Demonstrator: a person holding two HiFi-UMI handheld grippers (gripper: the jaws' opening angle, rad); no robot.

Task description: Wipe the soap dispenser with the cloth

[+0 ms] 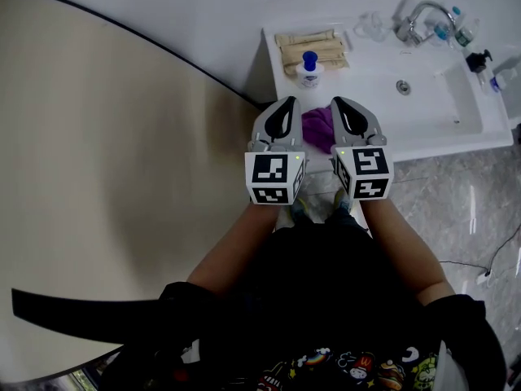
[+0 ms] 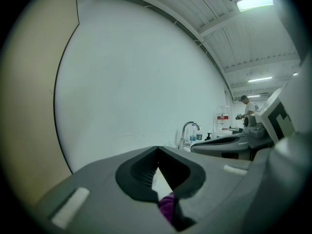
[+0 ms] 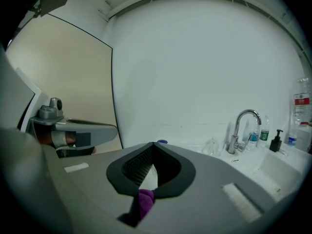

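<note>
The soap dispenser, a small white bottle with a blue pump top, stands on the white counter left of the basin. A purple cloth lies crumpled at the counter's front edge, between and just under my two grippers. My left gripper and right gripper hover side by side short of the dispenser, both with jaws closed and empty. In the left gripper view the left gripper shows the cloth below its jaws. In the right gripper view the dispenser's blue top peeks over the right gripper.
Folded beige towels lie behind the dispenser. The basin and chrome faucet are to the right, with bottles beyond. A white wall backs the counter. A person stands far off in the left gripper view.
</note>
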